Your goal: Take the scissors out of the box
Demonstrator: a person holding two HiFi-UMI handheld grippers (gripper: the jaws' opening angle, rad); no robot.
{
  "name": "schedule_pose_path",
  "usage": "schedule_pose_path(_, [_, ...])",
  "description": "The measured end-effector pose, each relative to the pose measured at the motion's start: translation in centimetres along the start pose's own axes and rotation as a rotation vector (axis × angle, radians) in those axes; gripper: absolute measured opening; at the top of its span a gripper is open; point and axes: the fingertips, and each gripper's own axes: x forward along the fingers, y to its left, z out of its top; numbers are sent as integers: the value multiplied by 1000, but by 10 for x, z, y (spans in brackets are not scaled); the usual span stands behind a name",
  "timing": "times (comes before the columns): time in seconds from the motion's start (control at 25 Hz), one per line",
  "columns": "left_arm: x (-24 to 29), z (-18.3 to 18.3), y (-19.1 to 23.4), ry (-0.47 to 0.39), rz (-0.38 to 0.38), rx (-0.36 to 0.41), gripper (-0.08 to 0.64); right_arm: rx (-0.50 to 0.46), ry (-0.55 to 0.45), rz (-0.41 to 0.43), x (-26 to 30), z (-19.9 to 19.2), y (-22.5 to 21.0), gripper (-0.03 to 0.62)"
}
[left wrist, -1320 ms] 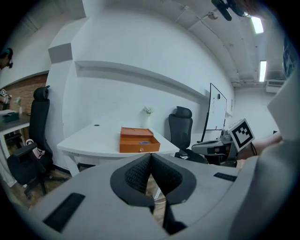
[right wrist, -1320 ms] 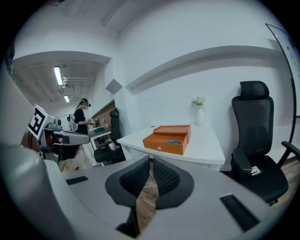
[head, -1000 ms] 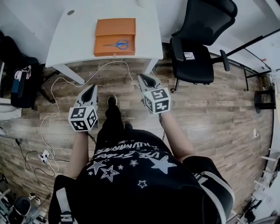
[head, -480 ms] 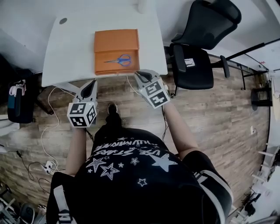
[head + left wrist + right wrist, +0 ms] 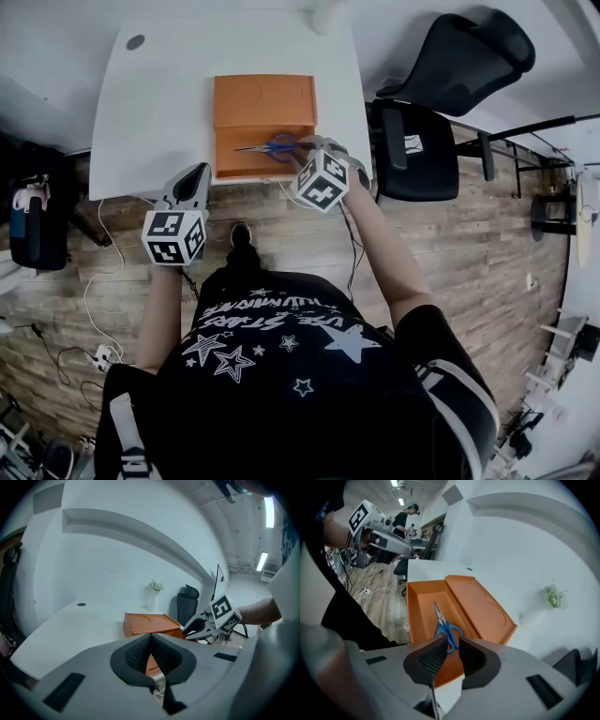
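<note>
The steel scissors with blue plastic handles lie flat in the tray of the orange rectangular box. The box stands open at the near edge of the white surface, right of its middle, with its lid folded back toward the far edge so the tray can be reached from above. The blades point toward the surface's left edge and the handles toward its right, which suits the right claw. It hangs over the tray's right end, just by the handles, its jaws released to a narrow gap with nothing between them (the right gripper view shows the blue loops just beyond the tips). From that I judge an approach to the handles is in hand; the gap looks tight for the loops and may need widening. The left claw is clenched on nothing, off the near edge and left of the box, clear of the reach.
</note>
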Motion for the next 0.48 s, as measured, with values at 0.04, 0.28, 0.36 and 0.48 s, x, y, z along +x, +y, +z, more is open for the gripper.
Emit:
schedule_pose_path(0.04, [-24, -8, -13, 1, -2, 1, 18, -34, 26, 14, -13, -7, 26, 62])
schedule_pose_path(0.28, [-23, -11, -3, 9, -7, -13, 18, -129, 147, 61, 3, -18, 42, 112])
schedule_pose_path(0.36, [-17, -10, 5, 12, -5, -19, 18, -147, 164, 60, 11, -16, 38, 112])
schedule_pose_path(0.48, [-12, -8, 14, 16, -4, -28, 18, -148, 173, 93, 17, -9, 37, 112])
